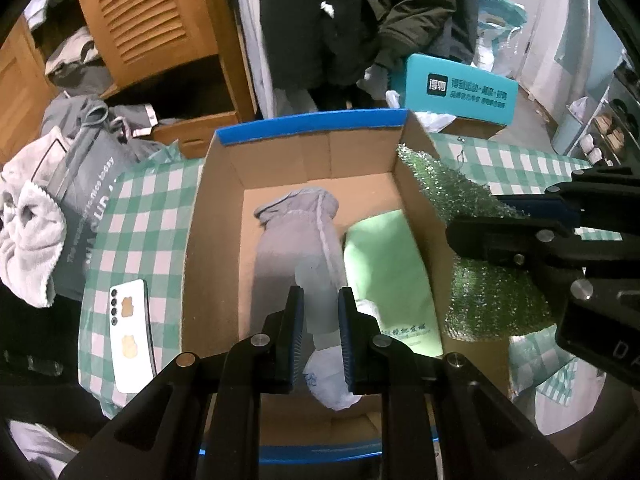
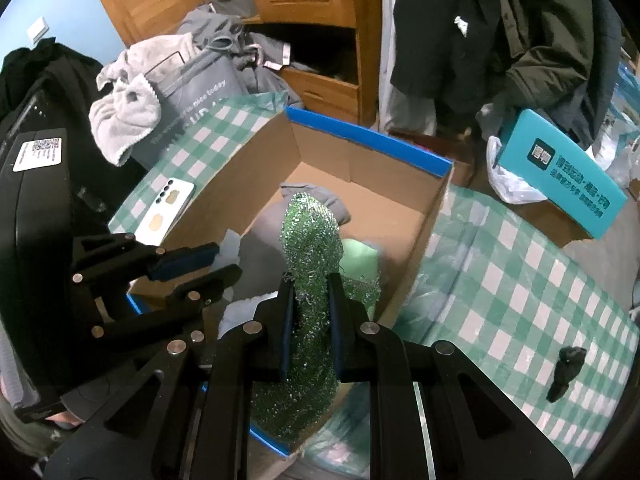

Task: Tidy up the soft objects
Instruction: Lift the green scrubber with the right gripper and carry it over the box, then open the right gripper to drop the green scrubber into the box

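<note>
Clamping green sparkly cloth (image 2: 310,280), right gripper (image 2: 310,312) (left gripper (image 1: 320,320) pinches pale bag (image 1: 326,368)).

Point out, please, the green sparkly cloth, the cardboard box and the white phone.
green sparkly cloth (image 2: 310,236), right wrist view, upper part above the fingers.
cardboard box (image 1: 312,123), left wrist view, blue-taped far rim.
white phone (image 1: 130,330), left wrist view, middle of its back.

Your left gripper's fingers (image 1: 295,332) cover the near end of the grey sock (image 1: 298,240) in the cardboard box (image 1: 224,184). The box wall hides part of the green cloth (image 1: 386,264). The teal box's (image 1: 456,90) print is too blurred to read.
</note>
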The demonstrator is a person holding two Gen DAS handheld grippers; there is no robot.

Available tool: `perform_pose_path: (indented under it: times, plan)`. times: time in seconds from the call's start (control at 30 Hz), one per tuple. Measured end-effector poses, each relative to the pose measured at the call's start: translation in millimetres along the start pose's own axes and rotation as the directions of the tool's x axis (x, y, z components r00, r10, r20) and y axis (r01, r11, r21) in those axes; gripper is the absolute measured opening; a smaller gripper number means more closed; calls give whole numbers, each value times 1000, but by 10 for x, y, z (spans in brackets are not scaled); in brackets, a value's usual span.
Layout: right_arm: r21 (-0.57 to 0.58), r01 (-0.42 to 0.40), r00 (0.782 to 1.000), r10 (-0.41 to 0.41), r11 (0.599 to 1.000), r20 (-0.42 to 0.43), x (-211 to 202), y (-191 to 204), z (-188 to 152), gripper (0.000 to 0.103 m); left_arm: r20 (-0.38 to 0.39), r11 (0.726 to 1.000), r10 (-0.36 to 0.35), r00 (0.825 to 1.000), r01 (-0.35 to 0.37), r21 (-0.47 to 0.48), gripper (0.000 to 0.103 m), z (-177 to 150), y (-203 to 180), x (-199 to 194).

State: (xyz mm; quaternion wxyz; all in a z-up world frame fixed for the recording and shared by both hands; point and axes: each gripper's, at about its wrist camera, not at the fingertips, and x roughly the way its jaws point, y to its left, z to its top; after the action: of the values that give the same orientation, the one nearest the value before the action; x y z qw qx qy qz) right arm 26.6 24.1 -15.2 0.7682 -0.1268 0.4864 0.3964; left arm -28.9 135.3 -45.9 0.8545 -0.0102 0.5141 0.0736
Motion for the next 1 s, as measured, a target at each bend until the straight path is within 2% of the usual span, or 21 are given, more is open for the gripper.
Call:
perform_pose_path:
  times: [0.07, 0.2, 0.27, 0.33, 0.47, 0.6, 1.0]
  plan:
    - [0, 1, 1000, -1, 1000, -7, 34, 9, 3, 15, -6, 1000, 1, 1000, -1, -8, 19, -7, 32, 19]
    - [9, -16, 1000, 16, 1000, -27, 108, -4, 2, 18, -15, 1000, 9, 1000, -9, -25, 32, -14, 81, 56]
    - [24, -15, 999, 16, 1000, -28, 126, -38, -3, 25, -15, 999, 16, 1000, -16, -27, 36, -9, 92, 57]
    - [35, -3, 1000, 4, 999, -31, 131, -71, -10, 34, -10, 999, 22, 1000, -22, -27, 50, 0, 92, 46]
    - [56, 8, 1000, -6, 998, -24, 102, -149, -12, 36, -4, 999, 29, 1000, -29, -17, 52, 5, 52, 31]
    - [68, 18, 1000, -17, 998, -15, 60, -223, -27, 46, -8, 999, 32, 999, -32, -10, 53, 14, 19, 49]
    - [123, 52, 999, -50, 991, -18, -21, -528, -207, 54, -1, 999, 13, 1000, -13, 40, 55, 55, -245, 36]
